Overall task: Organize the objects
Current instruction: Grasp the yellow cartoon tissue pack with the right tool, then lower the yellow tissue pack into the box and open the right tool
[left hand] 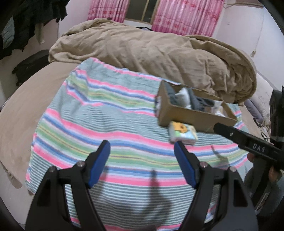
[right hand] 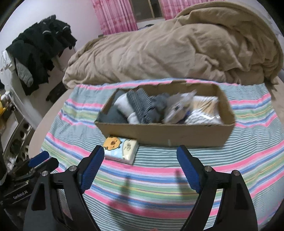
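A cardboard box (right hand: 165, 133) sits on a striped cloth (right hand: 159, 186) on the bed, filled with grey and white folded clothes and packets. A small tissue pack (right hand: 122, 148) with a cartoon bear lies on the cloth against the box's front left corner; it also shows in the left wrist view (left hand: 182, 132) beside the box (left hand: 188, 115). My right gripper (right hand: 140, 152) is open and empty, just short of the box, with the pack by its left finger. My left gripper (left hand: 142, 147) is open and empty over the striped cloth (left hand: 106, 115), left of the pack.
A rumpled tan duvet (right hand: 168, 48) fills the bed behind the box. Dark clothes (right hand: 39, 46) hang at the left wall. Pink curtains (left hand: 186, 16) hang at the back. Shelving (right hand: 16, 131) stands left of the bed. A dark suitcase (left hand: 30, 65) stands by the bed.
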Demonstrator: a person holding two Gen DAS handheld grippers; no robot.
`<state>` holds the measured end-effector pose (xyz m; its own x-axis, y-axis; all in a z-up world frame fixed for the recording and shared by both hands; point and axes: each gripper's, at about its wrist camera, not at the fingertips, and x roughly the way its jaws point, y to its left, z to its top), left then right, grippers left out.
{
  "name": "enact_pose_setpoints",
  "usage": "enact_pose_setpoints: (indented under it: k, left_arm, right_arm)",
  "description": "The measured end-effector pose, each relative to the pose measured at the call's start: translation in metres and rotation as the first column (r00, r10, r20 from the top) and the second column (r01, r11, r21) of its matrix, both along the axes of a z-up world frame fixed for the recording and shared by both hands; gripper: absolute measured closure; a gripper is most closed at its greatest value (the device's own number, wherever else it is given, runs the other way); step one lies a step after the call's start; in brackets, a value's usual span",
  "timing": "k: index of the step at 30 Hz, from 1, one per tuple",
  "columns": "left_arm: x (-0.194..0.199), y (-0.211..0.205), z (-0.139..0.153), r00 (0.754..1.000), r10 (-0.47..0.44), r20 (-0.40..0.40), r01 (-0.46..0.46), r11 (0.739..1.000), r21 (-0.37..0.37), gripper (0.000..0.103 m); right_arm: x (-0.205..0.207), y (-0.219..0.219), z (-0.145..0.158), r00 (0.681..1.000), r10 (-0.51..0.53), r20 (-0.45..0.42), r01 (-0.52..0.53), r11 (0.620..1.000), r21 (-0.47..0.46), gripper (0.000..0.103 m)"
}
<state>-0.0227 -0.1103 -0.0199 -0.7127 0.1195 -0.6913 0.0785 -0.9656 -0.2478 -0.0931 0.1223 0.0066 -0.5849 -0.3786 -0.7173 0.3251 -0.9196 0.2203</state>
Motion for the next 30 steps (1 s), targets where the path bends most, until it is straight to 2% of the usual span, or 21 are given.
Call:
enact_pose_setpoints:
  k: [5, 7, 19, 20, 22, 30]
  left_arm:
    - [-0.005, -0.016, -0.013, 0.999, 0.025, 0.025, -0.025, 1.0, 0.007, 0.025]
    - [-0.007, -0.021, -0.018, 0.999, 0.033, 0.033, -0.033, 0.999, 0.009, 0.02]
    - [-0.017, -0.029, -0.041, 0.995, 0.035, 0.099, -0.035, 0.999, 0.0, 0.02]
    - [-0.017, -0.029, -0.042, 0.994, 0.036, 0.103, -0.036, 0.999, 0.0, 0.02]
    - [-0.017, -0.028, -0.041, 0.994, 0.036, 0.104, -0.036, 0.999, -0.002, 0.02]
    - [-0.018, -0.011, -0.028, 0.996, 0.017, 0.087, -0.016, 1.0, -0.015, 0.02]
  right_arm:
    - [-0.005, -0.022, -0.014, 0.999, 0.033, 0.024, -0.033, 0.999, 0.024, 0.017]
    - [-0.008, -0.028, -0.019, 0.999, 0.038, 0.033, -0.039, 0.999, 0.03, 0.017]
    - [-0.027, -0.066, -0.059, 0.991, 0.074, 0.108, -0.081, 0.995, 0.065, 0.017]
    - [-0.028, -0.066, -0.06, 0.991, 0.07, 0.112, -0.077, 0.995, 0.065, 0.018]
    - [-0.029, -0.063, -0.061, 0.992, 0.062, 0.109, -0.07, 0.995, 0.07, 0.031]
    - [-0.017, -0.043, -0.046, 0.994, 0.071, 0.089, -0.074, 0.996, 0.038, 0.032]
